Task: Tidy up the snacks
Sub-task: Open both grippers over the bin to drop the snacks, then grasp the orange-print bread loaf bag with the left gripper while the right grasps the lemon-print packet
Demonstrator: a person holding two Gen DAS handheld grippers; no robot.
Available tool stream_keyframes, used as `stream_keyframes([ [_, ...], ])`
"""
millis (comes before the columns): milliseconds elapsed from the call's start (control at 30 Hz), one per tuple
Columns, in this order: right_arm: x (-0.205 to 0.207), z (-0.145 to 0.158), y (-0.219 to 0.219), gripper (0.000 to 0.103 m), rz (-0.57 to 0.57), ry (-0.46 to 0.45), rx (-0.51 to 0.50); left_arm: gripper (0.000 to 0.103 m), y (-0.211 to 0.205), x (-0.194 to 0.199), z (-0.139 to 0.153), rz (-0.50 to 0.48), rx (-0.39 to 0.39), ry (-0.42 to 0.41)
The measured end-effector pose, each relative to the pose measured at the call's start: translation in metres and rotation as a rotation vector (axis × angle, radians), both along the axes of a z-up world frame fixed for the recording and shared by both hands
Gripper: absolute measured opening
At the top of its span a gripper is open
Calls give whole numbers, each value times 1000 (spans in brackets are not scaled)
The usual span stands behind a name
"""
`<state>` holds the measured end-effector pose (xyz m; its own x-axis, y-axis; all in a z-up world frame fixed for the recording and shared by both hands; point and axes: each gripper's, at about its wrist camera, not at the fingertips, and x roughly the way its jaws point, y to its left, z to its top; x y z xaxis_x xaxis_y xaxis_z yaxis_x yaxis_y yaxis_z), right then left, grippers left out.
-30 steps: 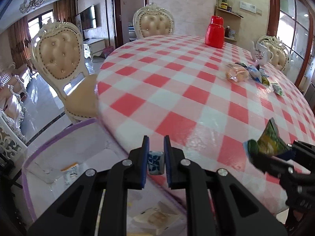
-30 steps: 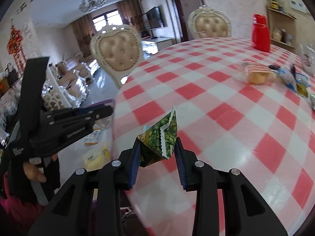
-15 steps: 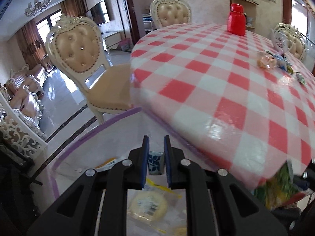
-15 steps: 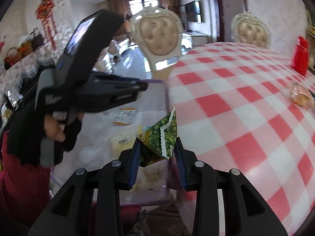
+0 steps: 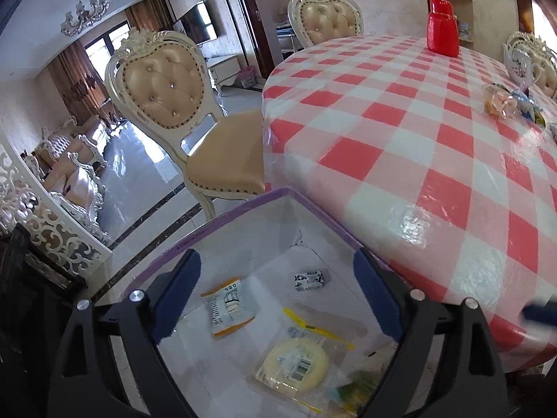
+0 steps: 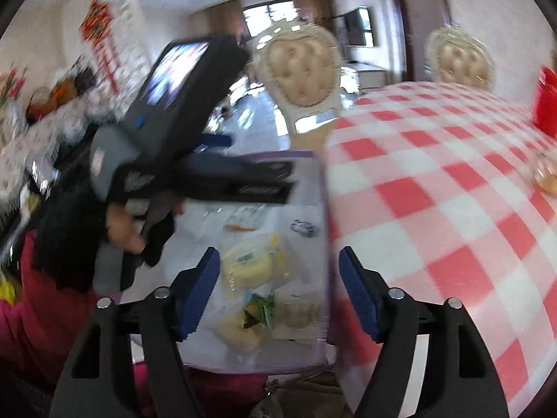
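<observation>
At the left of the left wrist view stands a cream tufted chair (image 5: 163, 104), pushed near the round table, and just in front of it a purple-rimmed storage box (image 5: 243, 209) sits below the table's edge, low enough, it seems, for snacks to be dropped in from above. The left gripper (image 5: 275, 296) hangs over the box with its jaws spread wide and nothing between them; they have just been opening, and the small blue-and-white packet (image 5: 310, 280) now lies on the box floor, beside an orange-and-white sachet (image 5: 228, 308) and a round wrapped cake (image 5: 296, 364). In the blurred right wrist view the right gripper (image 6: 278, 292) also points down into the box, its jaws likewise just opened and empty, with the green snack packet (image 6: 259, 308) lying loose among the wrapped cakes below. Further right, the red-checked tablecloth (image 5: 400, 132) carries a red flask (image 5: 442, 28), a white teapot (image 5: 520, 62) and a cluster of remaining snacks (image 5: 511, 104) near the far edge, well apart from the box, so collecting is probably unfinished.
</observation>
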<state>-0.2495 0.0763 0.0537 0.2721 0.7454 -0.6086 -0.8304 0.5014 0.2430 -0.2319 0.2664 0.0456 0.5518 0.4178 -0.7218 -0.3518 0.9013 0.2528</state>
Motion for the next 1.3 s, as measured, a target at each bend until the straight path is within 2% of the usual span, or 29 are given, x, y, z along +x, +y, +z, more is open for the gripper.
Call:
stream_keyframes([
  [67,14,1,-17,74,-58,21,18,90,-6,2,0,-9,-2,-3],
  [167,37,3,-55,83,-185,47,69,90,-17,6,3,-25,-37,-23],
  [200,45,3,-72,87,-242,54,88,90,-25,8,7,-33,-61,-45],
  [367,75,-4,-150,87,-433,94,141,97,-68,24,25,-126,-219,-132],
  [500,91,-8,-203,87,-563,112,164,100,-119,62,36,-222,-307,-142],
  [600,106,-5,-241,87,-661,128,174,101,-161,106,39,-298,-363,-129],
  [733,136,-2,-291,87,-768,108,140,101,-206,159,34,-357,-339,-125],
  [833,172,-3,-328,87,-876,103,86,101,-229,196,31,-383,-263,-133],
  [933,217,-10,-353,87,-942,123,42,101,-234,226,32,-385,-295,-132],
  [1033,260,-24,-365,87,-983,162,8,101,-238,250,29,-393,-291,-117],
  [1167,311,-38,-360,87,-993,193,-25,101,-244,275,21,-425,-200,-71],
  [1300,351,-39,-352,87,-984,162,-78,101,-251,296,9,-490,-91,-8],
])
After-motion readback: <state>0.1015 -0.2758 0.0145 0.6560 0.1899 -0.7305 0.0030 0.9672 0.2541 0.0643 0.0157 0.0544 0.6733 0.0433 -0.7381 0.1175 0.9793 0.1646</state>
